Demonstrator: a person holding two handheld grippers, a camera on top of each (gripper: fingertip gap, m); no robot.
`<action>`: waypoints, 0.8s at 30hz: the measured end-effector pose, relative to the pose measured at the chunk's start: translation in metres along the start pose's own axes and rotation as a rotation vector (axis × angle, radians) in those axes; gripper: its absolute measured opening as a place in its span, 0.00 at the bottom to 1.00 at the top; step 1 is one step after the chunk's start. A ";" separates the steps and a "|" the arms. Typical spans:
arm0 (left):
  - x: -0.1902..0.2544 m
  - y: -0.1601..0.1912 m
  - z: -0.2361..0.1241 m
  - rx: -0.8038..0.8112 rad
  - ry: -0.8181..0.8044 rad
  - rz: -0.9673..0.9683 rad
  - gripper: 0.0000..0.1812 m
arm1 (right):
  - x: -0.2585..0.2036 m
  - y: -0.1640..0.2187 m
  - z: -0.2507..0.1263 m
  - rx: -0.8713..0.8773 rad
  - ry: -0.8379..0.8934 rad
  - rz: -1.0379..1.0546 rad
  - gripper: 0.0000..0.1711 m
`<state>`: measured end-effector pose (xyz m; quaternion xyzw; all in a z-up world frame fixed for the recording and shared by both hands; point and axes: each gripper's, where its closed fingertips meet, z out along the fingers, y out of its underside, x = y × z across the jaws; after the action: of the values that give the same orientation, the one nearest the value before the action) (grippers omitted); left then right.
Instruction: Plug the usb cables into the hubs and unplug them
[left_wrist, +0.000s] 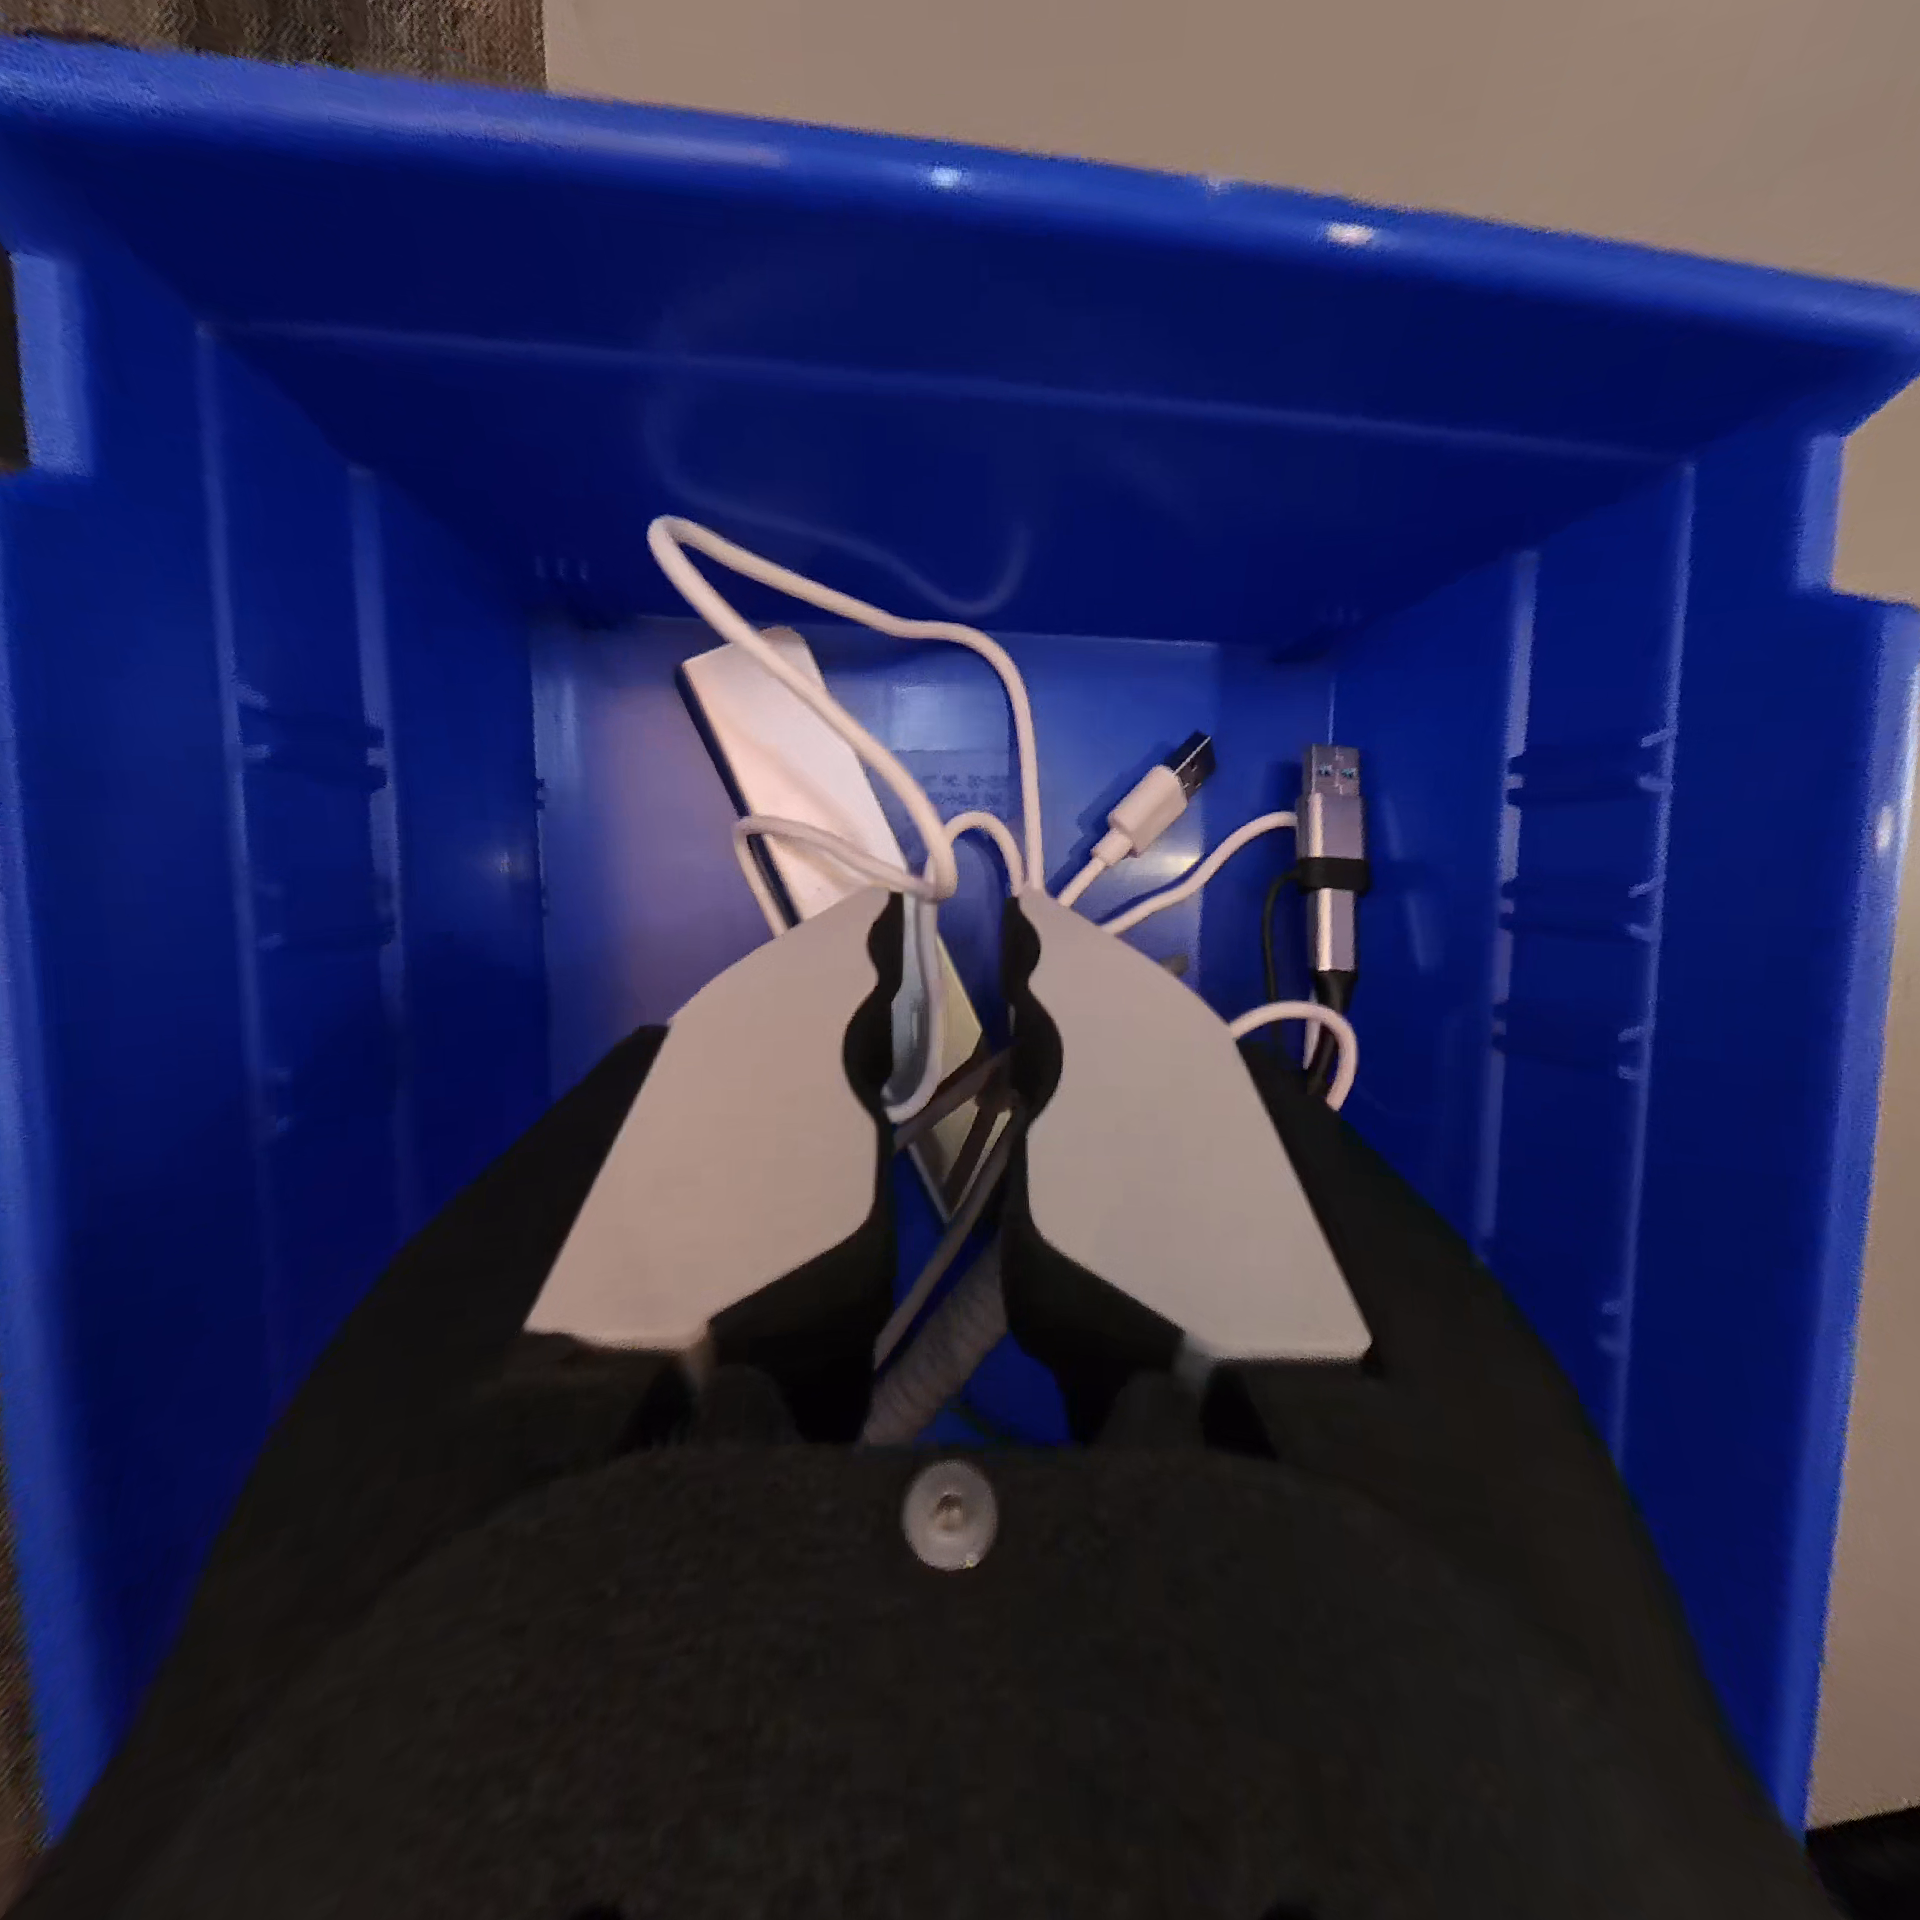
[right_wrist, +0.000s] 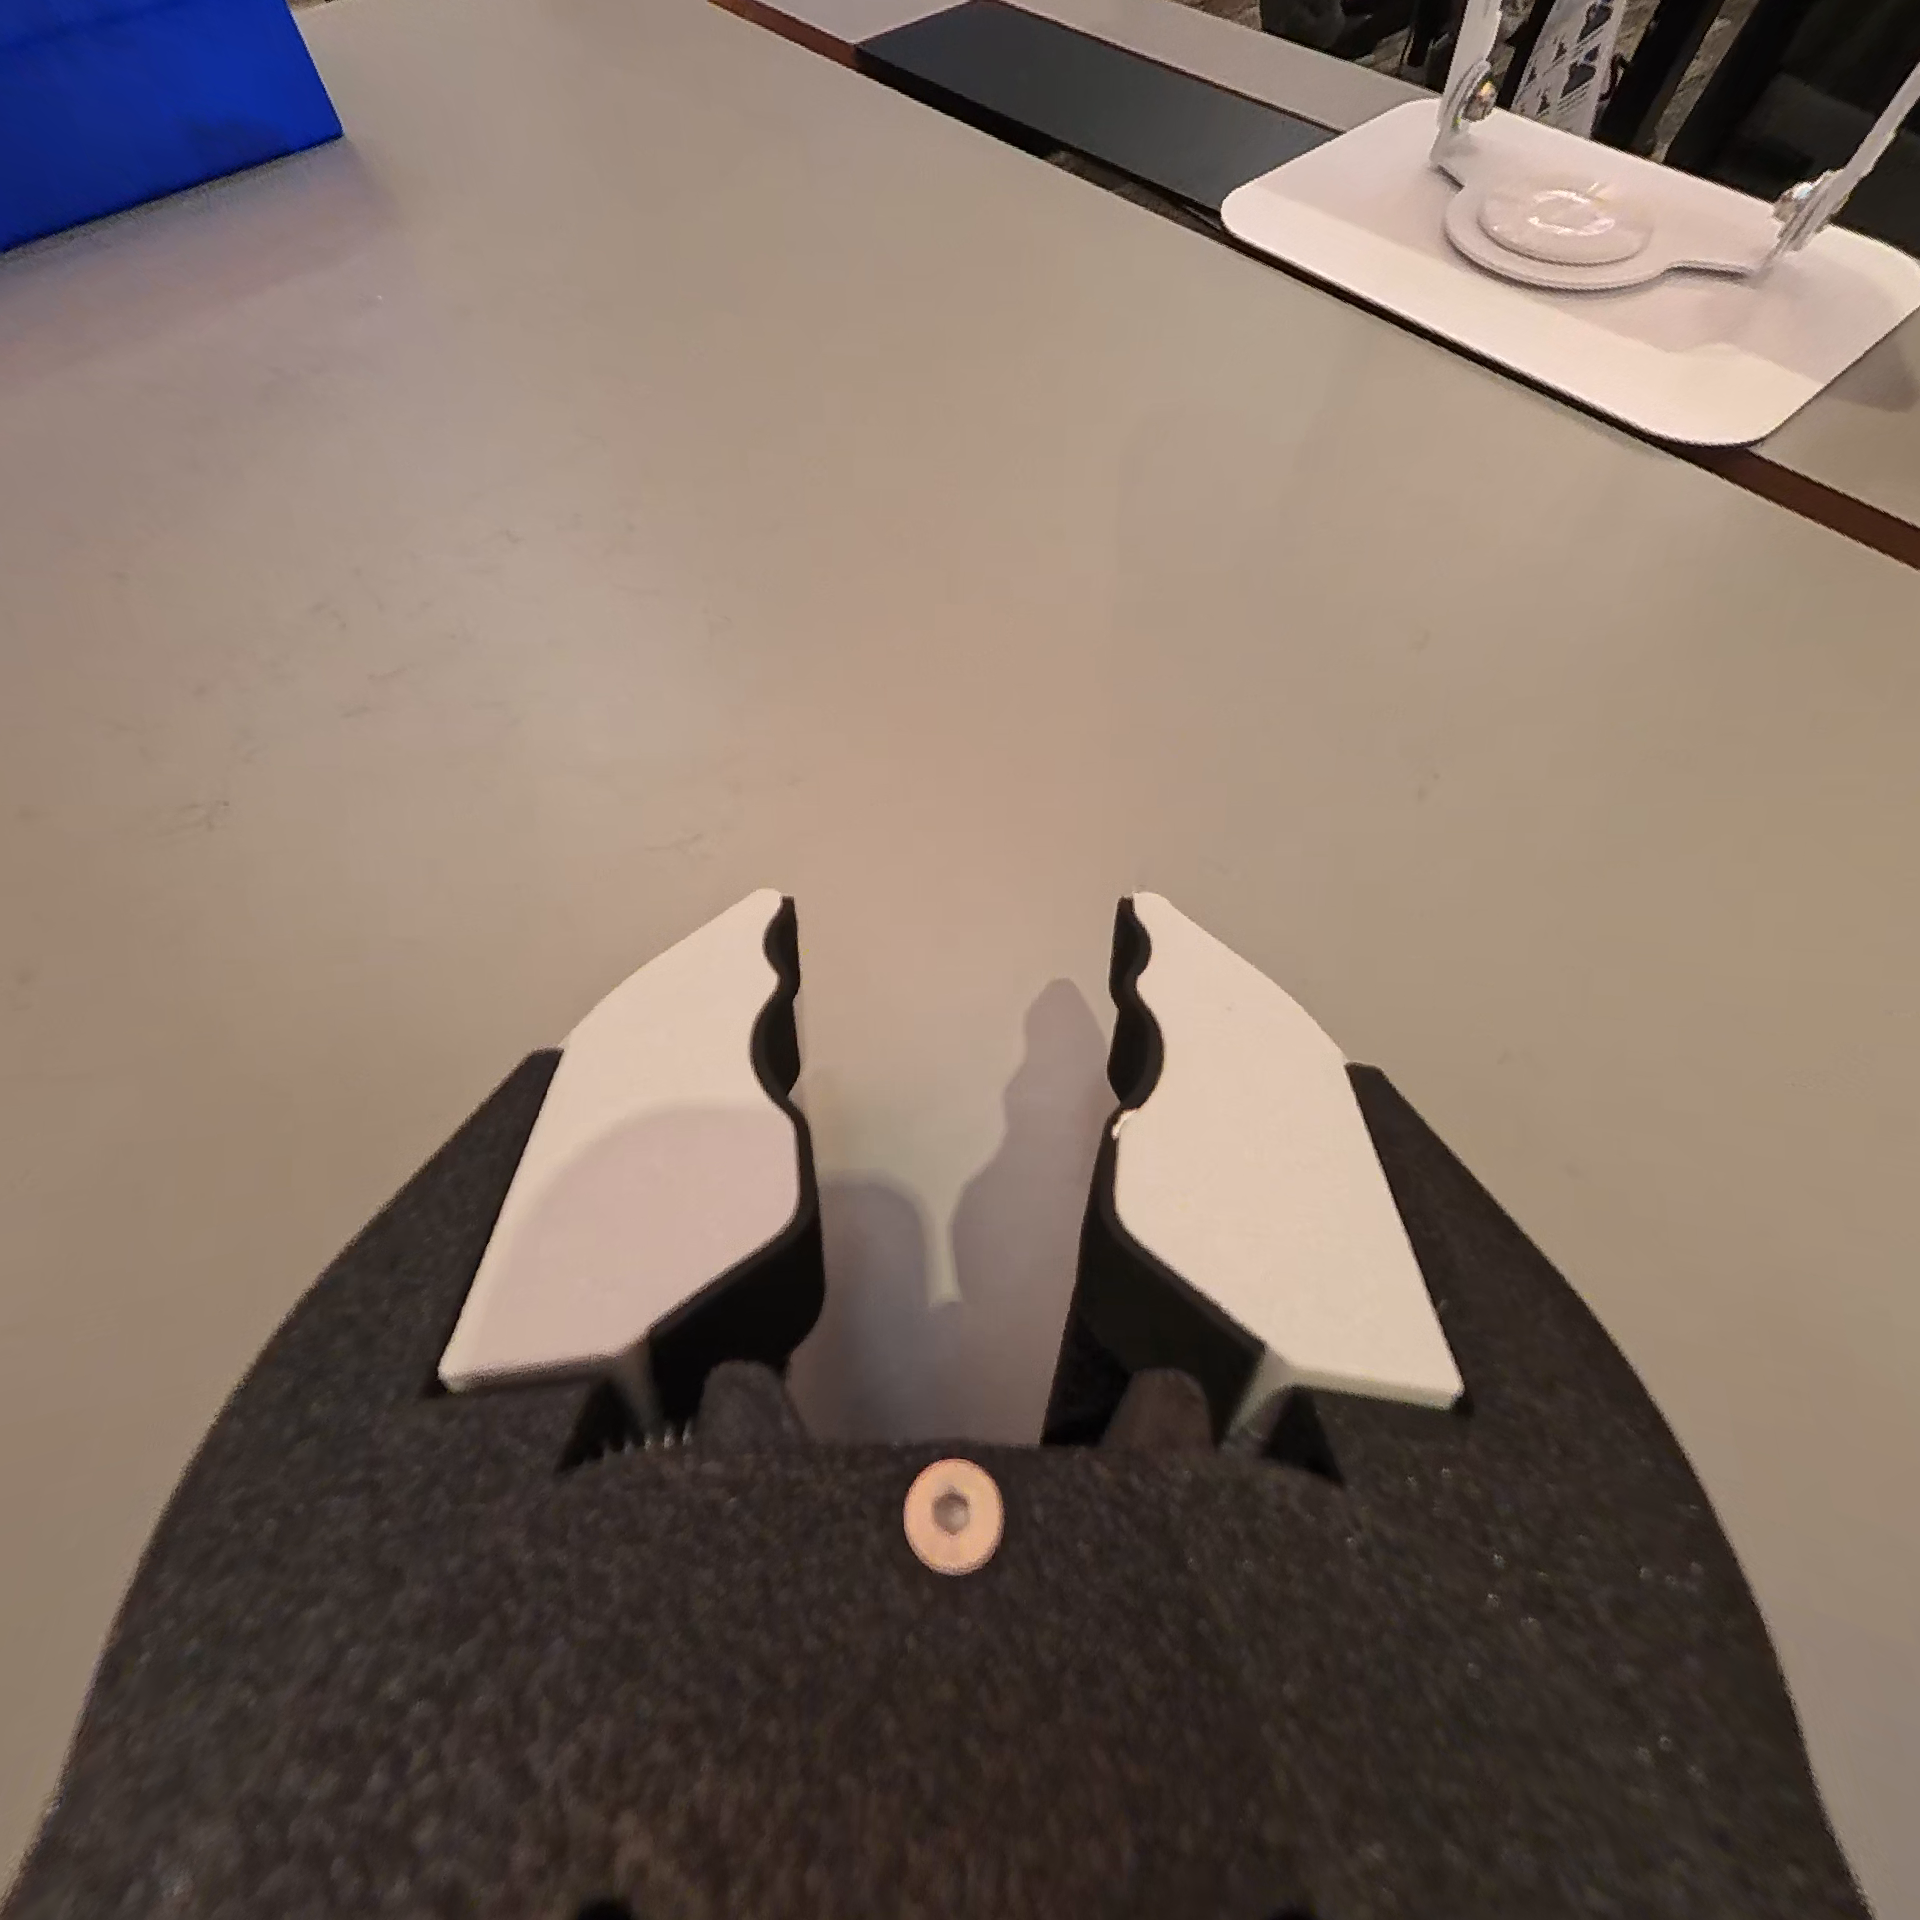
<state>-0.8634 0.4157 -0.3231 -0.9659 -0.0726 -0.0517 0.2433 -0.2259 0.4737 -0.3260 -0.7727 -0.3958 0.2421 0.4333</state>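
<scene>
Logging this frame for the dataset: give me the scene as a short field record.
Container: blue bin, holding everything below
Left hand-held gripper: inside the bin, closed around a silver hub and white cable
Loose plugs: white USB plug; grey adapter plug, both unplugged
Right hand-held gripper: open, empty, over the table
Far table edge: white stand base

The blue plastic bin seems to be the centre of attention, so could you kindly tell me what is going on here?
The left hand-held gripper reaches into the blue plastic bin, its jaws narrowed around a flat silver USB hub tangled in a thin white USB cable. Whether it grips firmly is unclear. A grey metal adapter plug lies loose beside it, unplugged. The right hand-held gripper hovers open and empty over the beige table.
</scene>
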 end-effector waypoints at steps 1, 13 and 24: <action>0.002 -0.002 0.000 0.009 0.011 0.002 0.09 | 0.000 0.001 0.000 -0.003 0.001 -0.001 0.33; 0.034 -0.014 0.017 -0.021 0.208 0.059 0.08 | -0.001 0.001 0.001 -0.007 -0.010 0.004 0.33; -0.021 -0.010 0.018 -0.036 0.040 -0.038 0.08 | 0.000 0.005 0.003 -0.025 -0.012 0.015 0.33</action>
<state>-0.8843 0.4311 -0.3373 -0.9673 -0.0850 -0.0767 0.2264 -0.2261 0.4740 -0.3324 -0.7795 -0.3956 0.2449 0.4194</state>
